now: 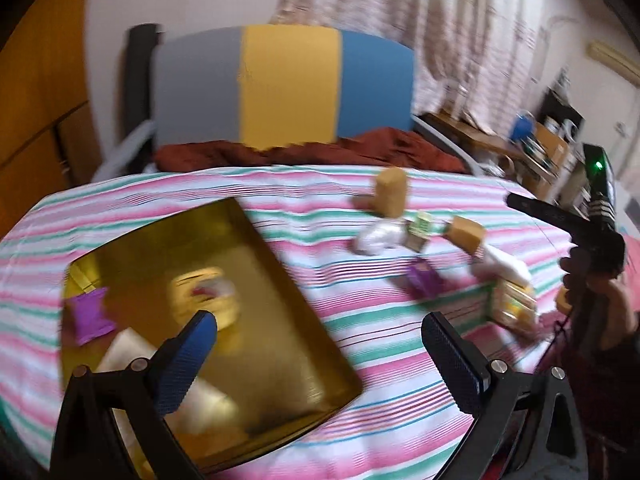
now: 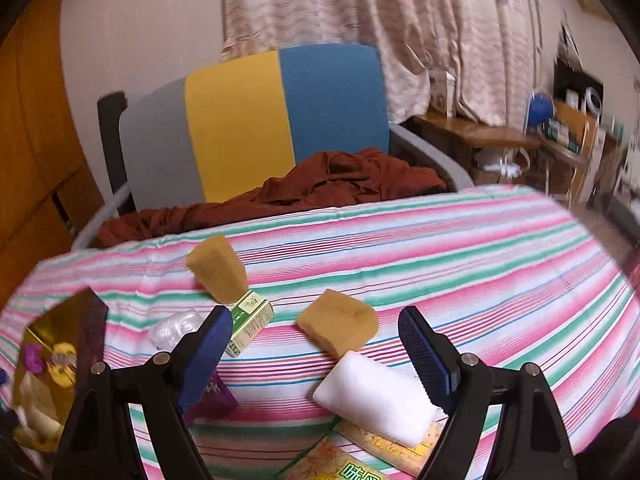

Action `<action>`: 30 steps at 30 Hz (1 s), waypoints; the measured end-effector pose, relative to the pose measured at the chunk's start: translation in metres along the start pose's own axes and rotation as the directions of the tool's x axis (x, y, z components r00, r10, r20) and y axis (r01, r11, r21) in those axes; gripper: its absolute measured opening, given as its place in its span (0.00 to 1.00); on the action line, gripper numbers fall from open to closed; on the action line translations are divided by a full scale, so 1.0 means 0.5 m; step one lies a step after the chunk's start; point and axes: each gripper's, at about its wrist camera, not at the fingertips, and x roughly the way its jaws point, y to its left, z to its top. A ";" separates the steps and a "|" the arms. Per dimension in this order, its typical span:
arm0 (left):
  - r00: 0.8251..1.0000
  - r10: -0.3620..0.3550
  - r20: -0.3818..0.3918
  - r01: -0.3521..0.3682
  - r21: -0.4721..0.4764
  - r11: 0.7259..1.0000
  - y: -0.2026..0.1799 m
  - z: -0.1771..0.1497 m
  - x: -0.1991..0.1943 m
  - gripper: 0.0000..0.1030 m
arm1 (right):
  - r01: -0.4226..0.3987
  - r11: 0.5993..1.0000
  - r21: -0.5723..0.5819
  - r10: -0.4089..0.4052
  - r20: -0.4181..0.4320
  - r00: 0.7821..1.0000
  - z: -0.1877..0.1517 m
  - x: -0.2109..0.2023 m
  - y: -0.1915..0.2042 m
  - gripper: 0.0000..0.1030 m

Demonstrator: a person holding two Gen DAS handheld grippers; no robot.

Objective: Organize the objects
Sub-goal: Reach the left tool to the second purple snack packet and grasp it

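A gold tray lies on the striped cloth with a purple packet, a yellow item and a white block in it. My left gripper hangs open over the tray's right edge, nothing between its fingers. To the right lie loose items: two brown sponges, a green box, a white sponge, a clear plastic bag, a purple packet and yellow packets. My right gripper is open above the nearer brown sponge and the white sponge, holding nothing.
A grey, yellow and blue chair back with a rust-coloured cloth stands behind the table. A person's hand holds the other gripper at the right edge of the left wrist view. Cluttered desks stand far right.
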 end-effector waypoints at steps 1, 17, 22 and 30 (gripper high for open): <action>1.000 -0.011 -0.008 0.011 0.021 1.000 -0.023 0.009 0.015 1.00 | -0.024 0.999 0.038 0.024 -0.001 1.000 0.000 0.001 -0.016 0.84; 0.977 0.015 -0.212 0.073 0.401 0.913 -0.253 0.075 0.315 1.00 | -0.150 0.957 0.249 0.143 0.047 0.989 0.012 -0.016 -0.098 0.85; 0.959 0.020 -0.283 0.098 0.397 0.913 -0.252 0.076 0.386 0.91 | -0.161 0.956 0.246 0.152 0.057 0.987 0.011 -0.019 -0.096 0.85; 0.954 -0.029 -0.298 0.113 0.269 0.957 -0.218 0.063 0.408 0.68 | -0.159 0.956 0.247 0.155 0.034 0.987 0.008 -0.007 -0.094 0.85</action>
